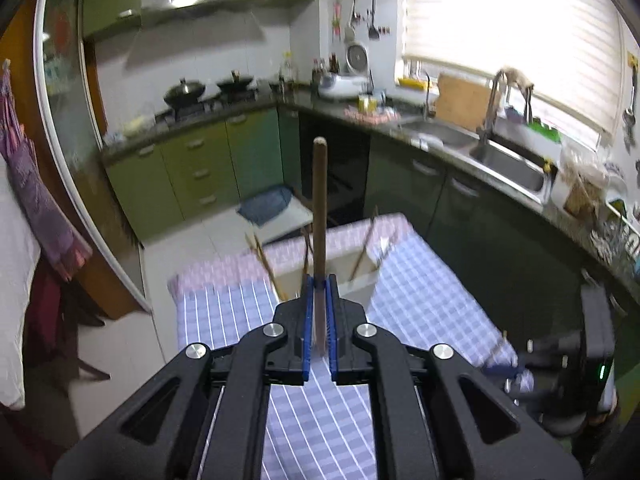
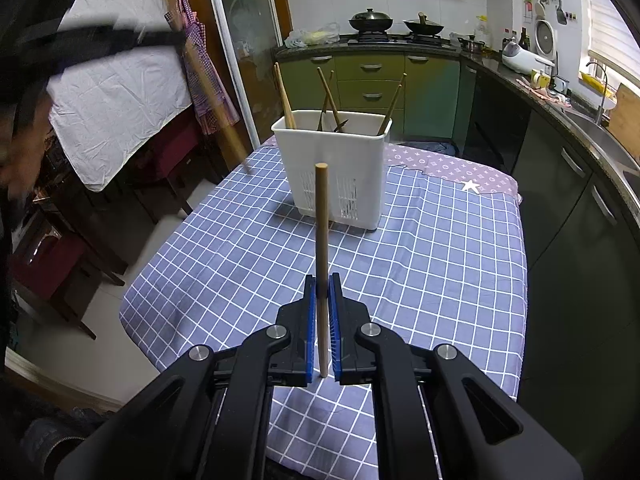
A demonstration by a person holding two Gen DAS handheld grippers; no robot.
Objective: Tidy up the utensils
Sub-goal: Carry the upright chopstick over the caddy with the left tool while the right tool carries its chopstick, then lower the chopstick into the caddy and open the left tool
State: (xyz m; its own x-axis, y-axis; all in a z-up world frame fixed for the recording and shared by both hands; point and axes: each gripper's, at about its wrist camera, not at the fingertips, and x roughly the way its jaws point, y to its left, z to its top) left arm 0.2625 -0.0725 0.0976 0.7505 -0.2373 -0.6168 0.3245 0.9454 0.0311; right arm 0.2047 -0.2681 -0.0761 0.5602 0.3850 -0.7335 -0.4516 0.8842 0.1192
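Clamping one upright chopstick each, the left gripper (image 1: 319, 292) and right gripper (image 2: 322, 292) face the white utensil basket (image 2: 340, 176). It lies straight ahead, nearer the left fingers (image 1: 307, 320).

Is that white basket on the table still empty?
No, the white basket on the checked tablecloth already has several wooden sticks standing in it, leaning against its walls.

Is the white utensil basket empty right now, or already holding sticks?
Holding some: several wooden sticks lean out of the upright white basket on the checked tablecloth.
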